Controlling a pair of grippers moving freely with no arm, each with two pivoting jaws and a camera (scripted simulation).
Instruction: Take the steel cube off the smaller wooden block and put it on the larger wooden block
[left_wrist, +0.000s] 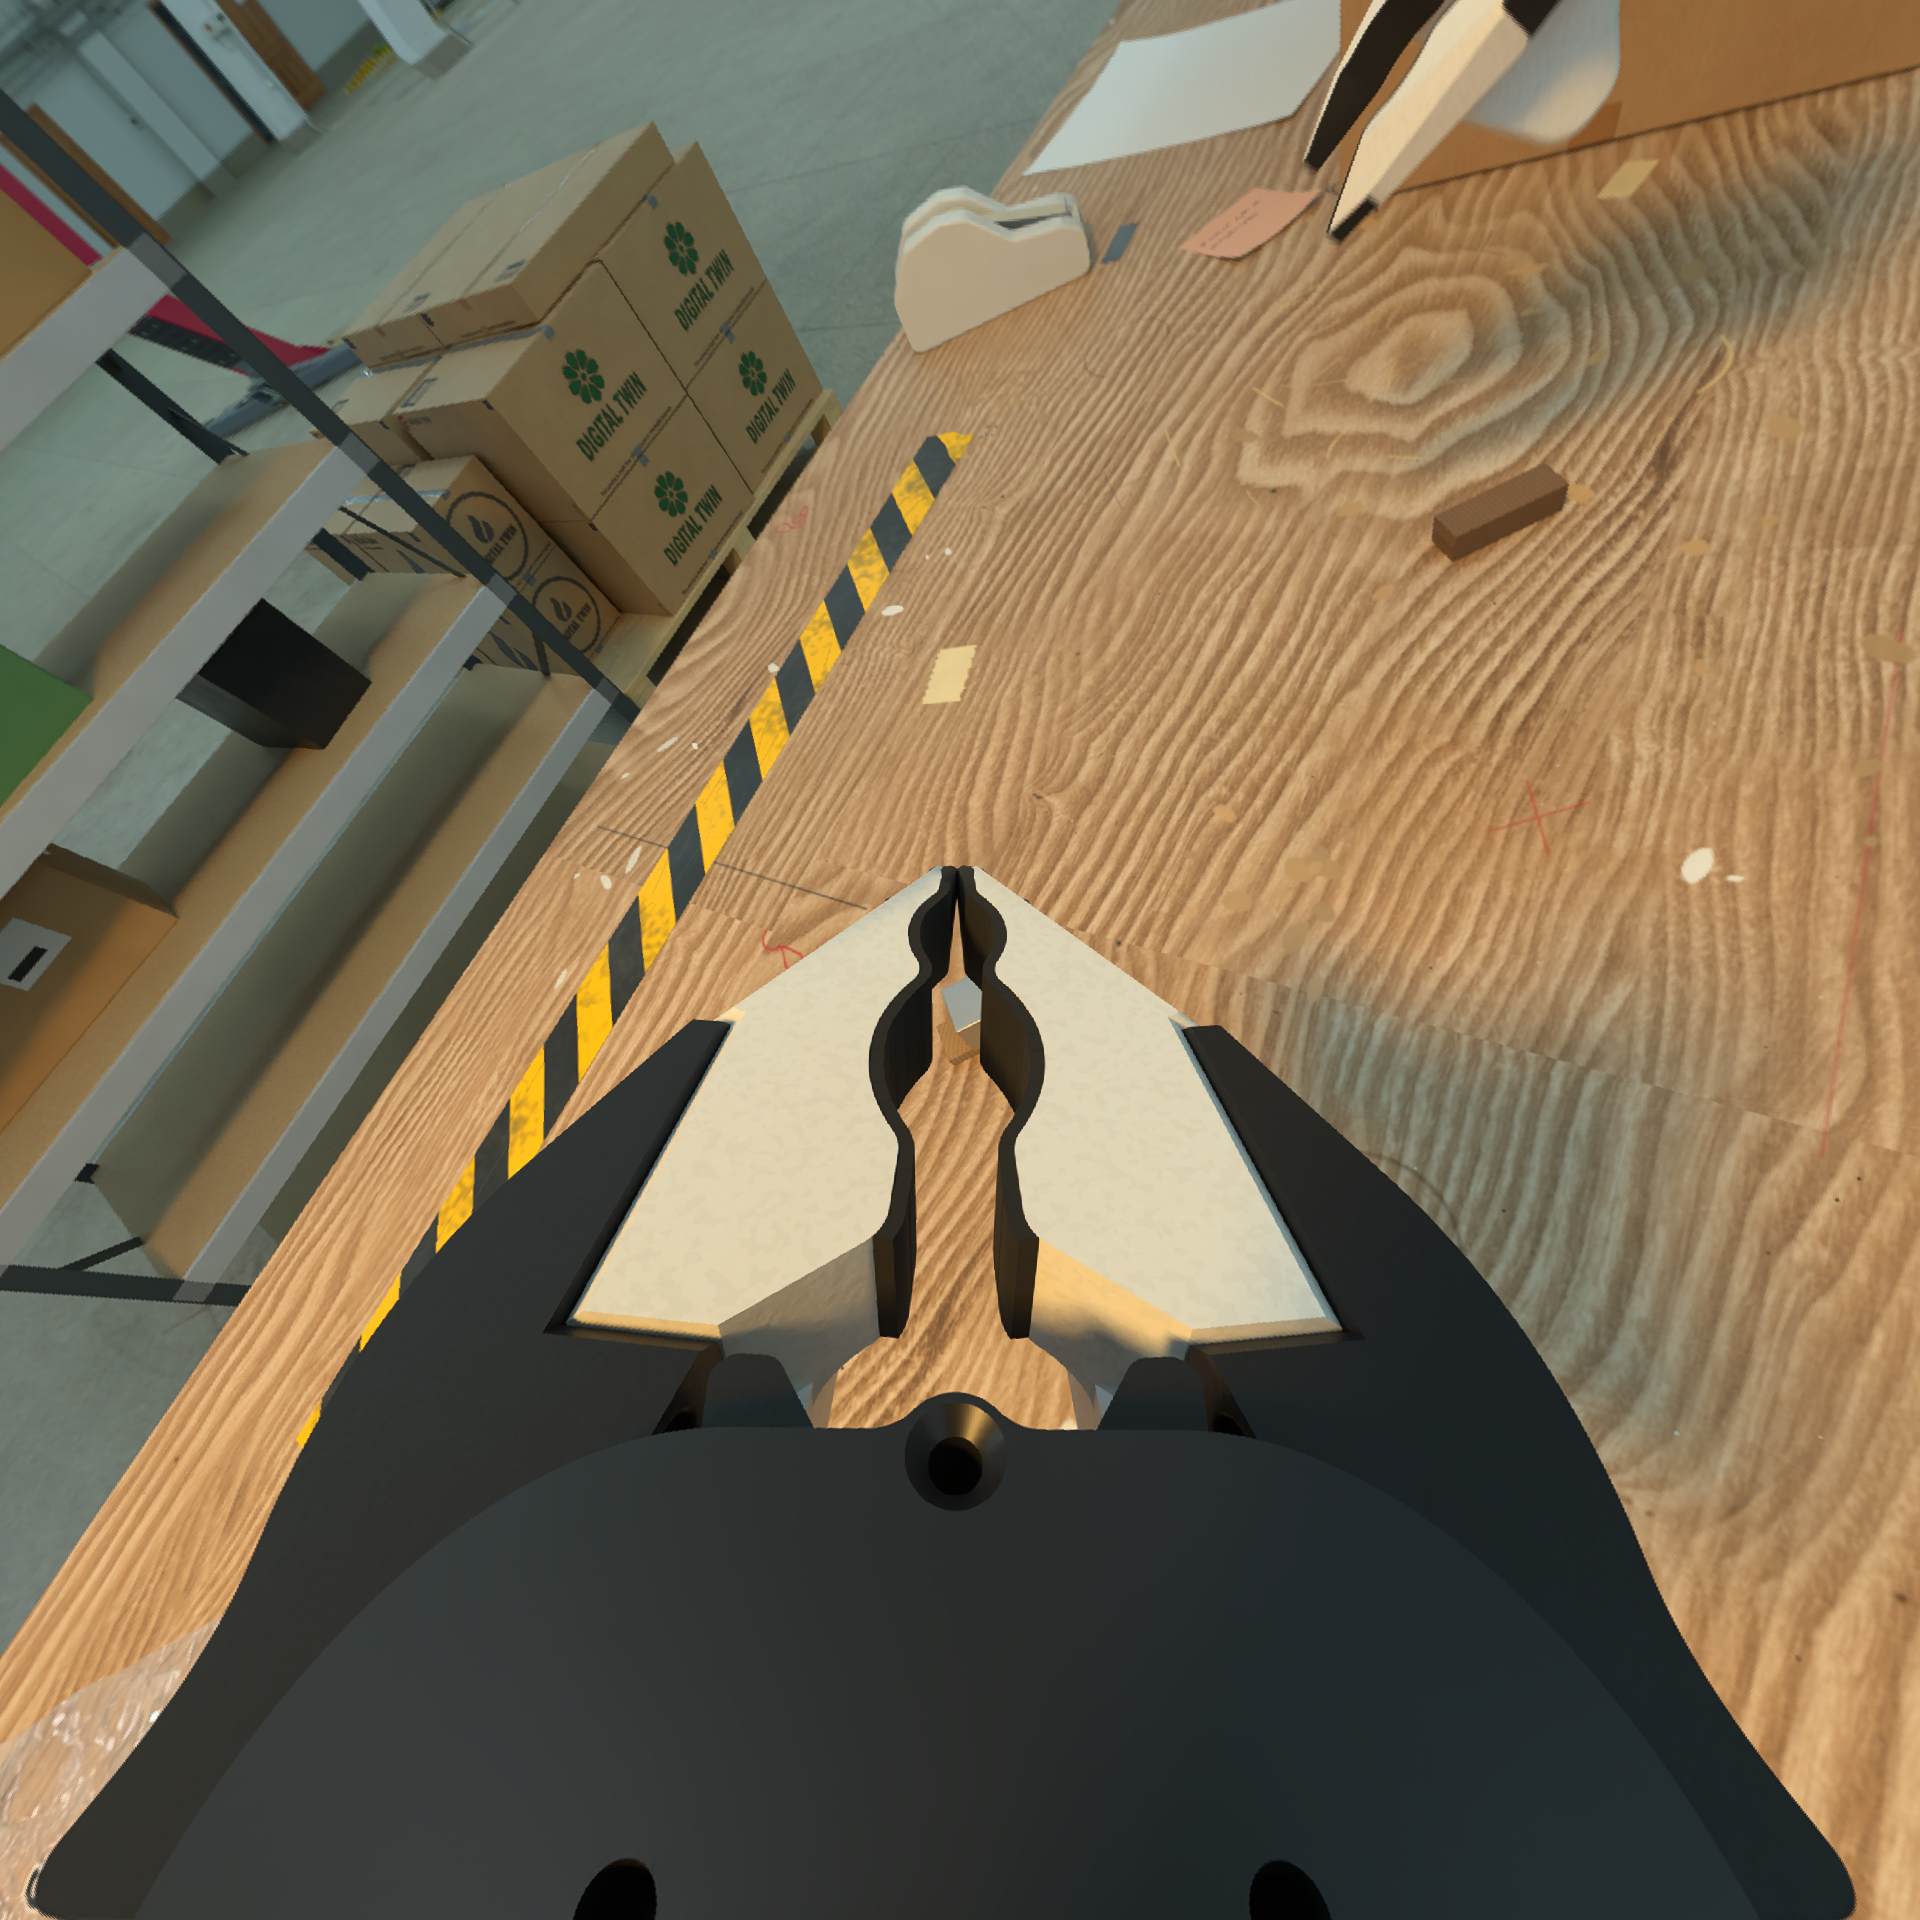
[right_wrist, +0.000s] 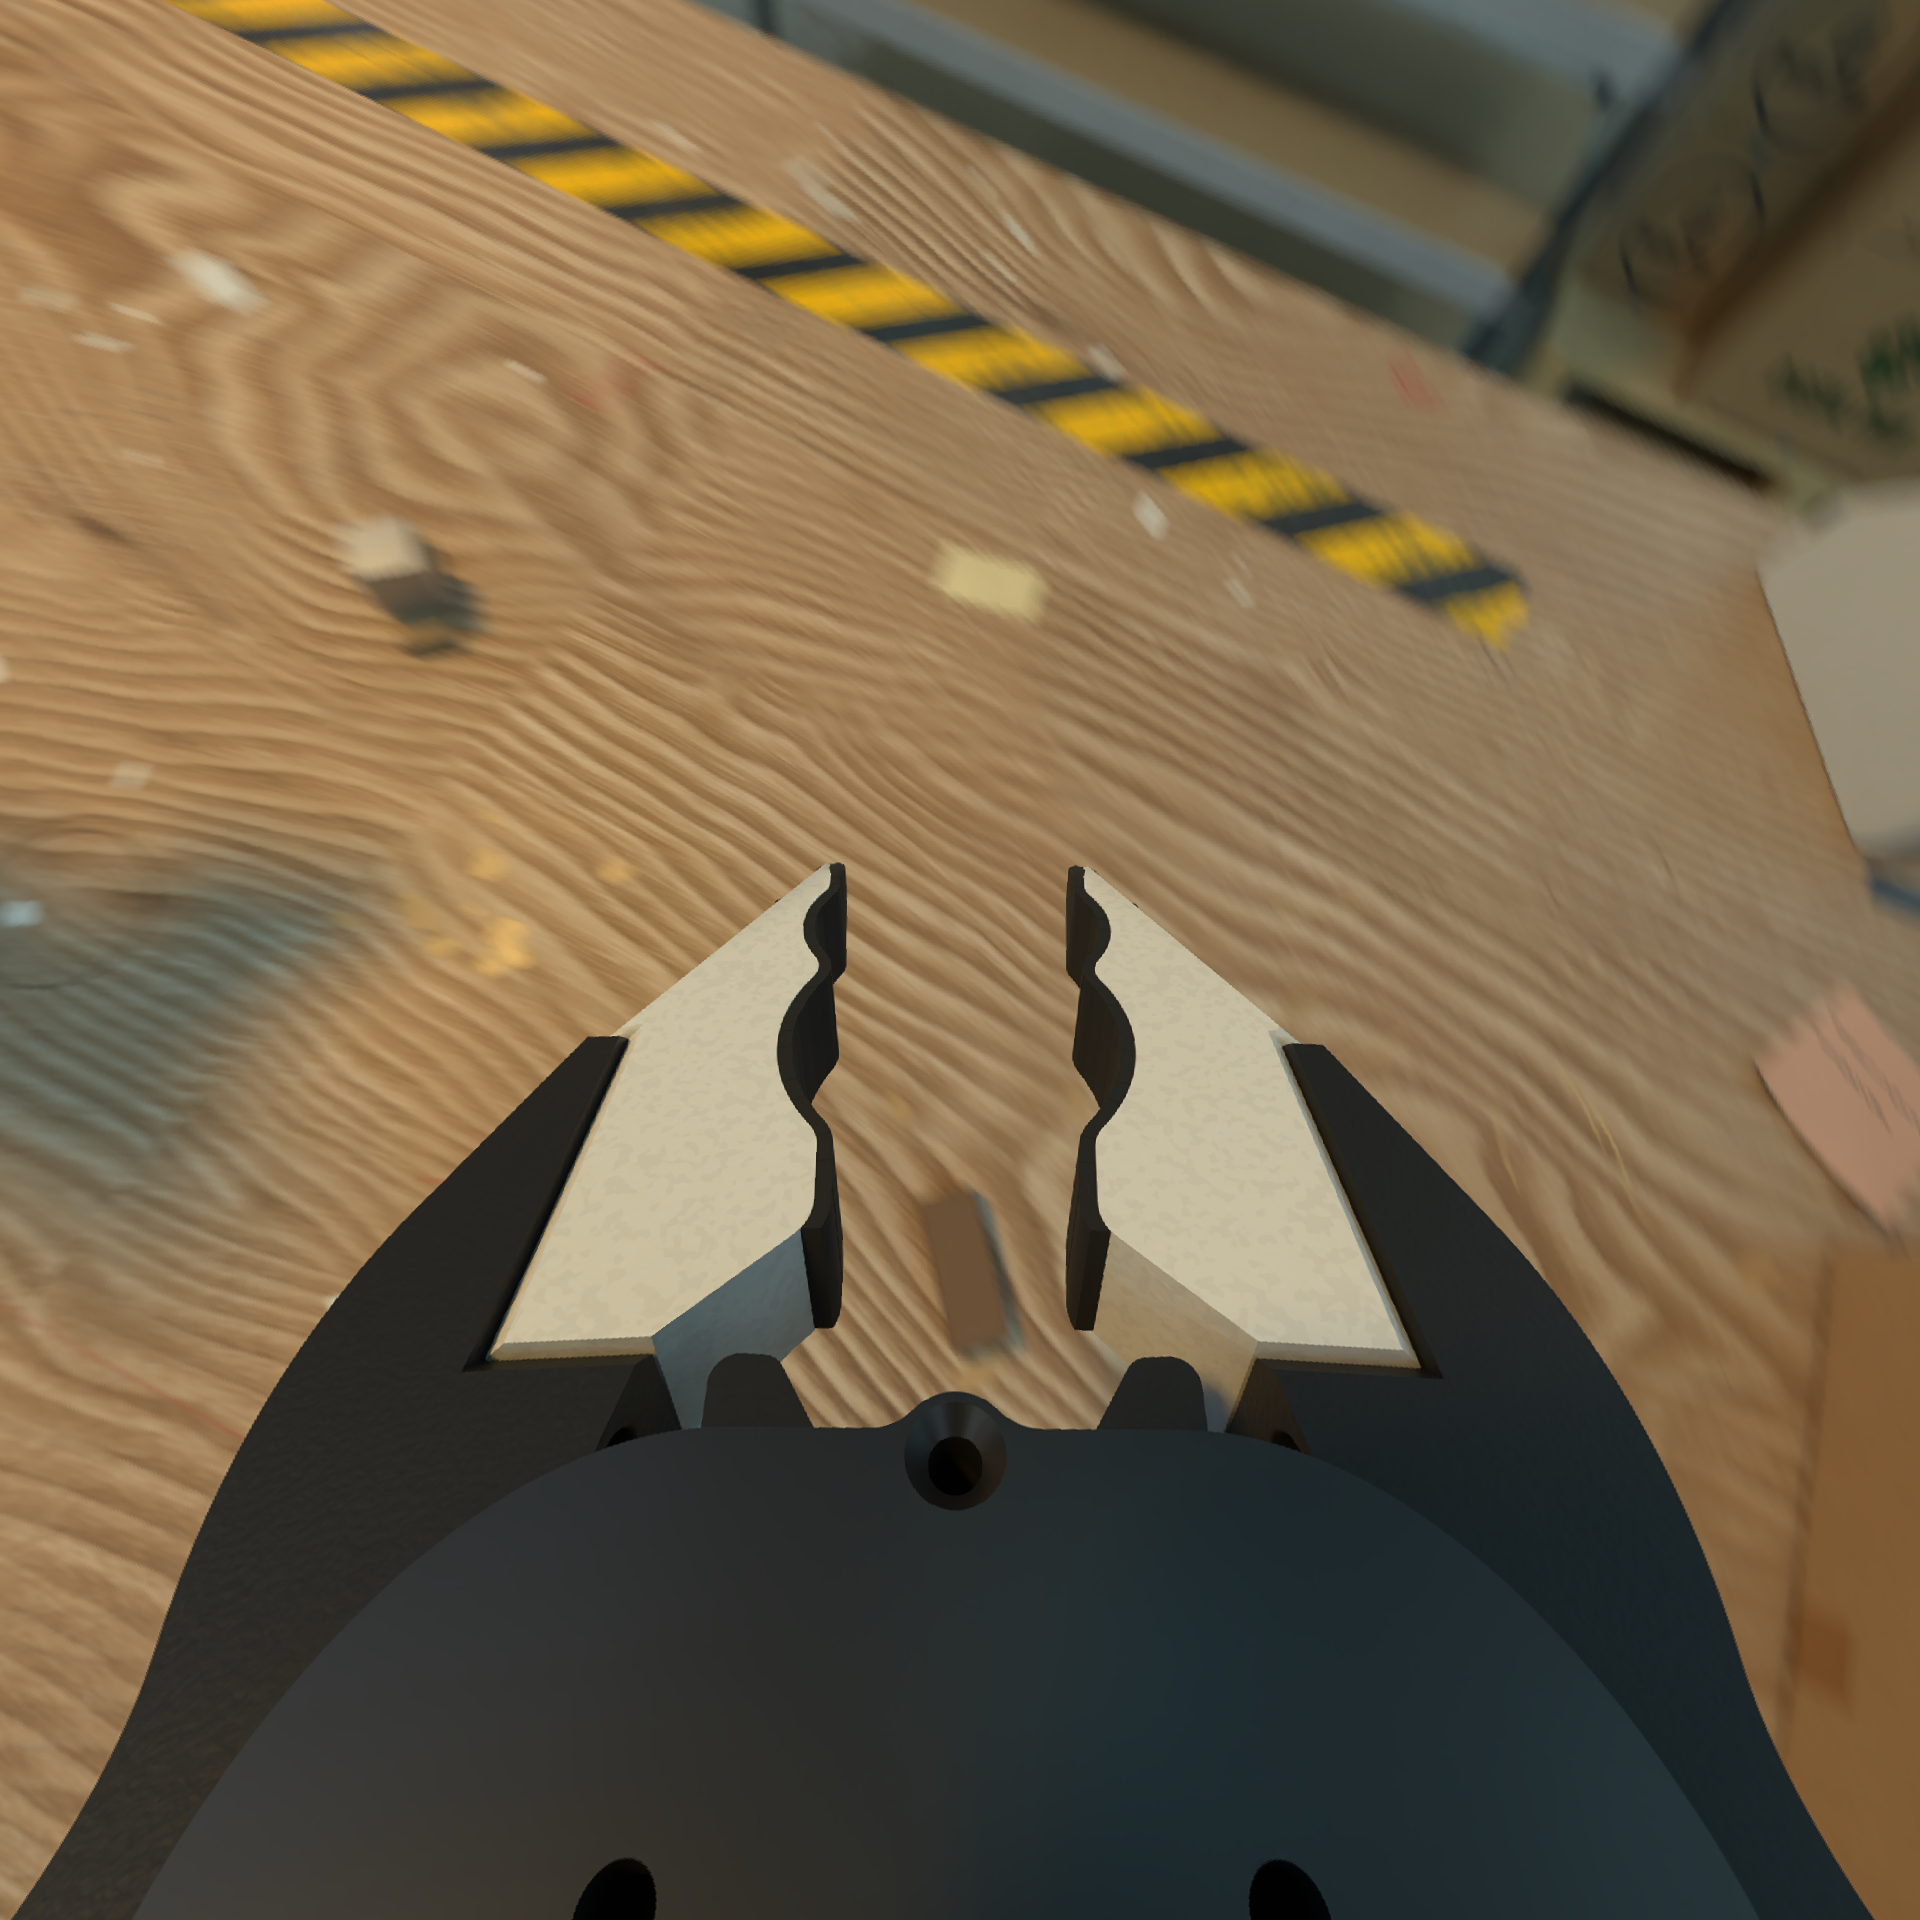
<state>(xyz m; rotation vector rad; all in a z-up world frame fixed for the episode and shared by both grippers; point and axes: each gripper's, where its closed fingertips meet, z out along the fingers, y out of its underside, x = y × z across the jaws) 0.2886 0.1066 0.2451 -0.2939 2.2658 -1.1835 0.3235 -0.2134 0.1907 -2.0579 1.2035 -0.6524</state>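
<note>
In the left wrist view my left gripper (left_wrist: 954, 875) is shut with its tips touching and holds nothing. Through the gap between its fingers I see the small steel cube (left_wrist: 962, 1004) sitting on the smaller, light wooden block (left_wrist: 958, 1047) on the table below. The larger, dark brown wooden block (left_wrist: 1499, 509) lies flat on the table far to the right. My right gripper (left_wrist: 1332, 192) hangs above the table at the far right. In the blurred right wrist view the right gripper (right_wrist: 956, 883) is open and empty, with the brown block (right_wrist: 971, 1288) below, between its fingers.
The wooden table (left_wrist: 1195, 727) has a yellow-black stripe (left_wrist: 790, 686) along its left edge. A cream tape dispenser (left_wrist: 987, 260), a white sheet (left_wrist: 1174, 83), a pink tag (left_wrist: 1247, 220) and a cardboard box (left_wrist: 1714, 62) are at the far end. Crinkled plastic (left_wrist: 73, 1745) lies near left. Shelves and boxes (left_wrist: 623, 416) stand beyond the edge.
</note>
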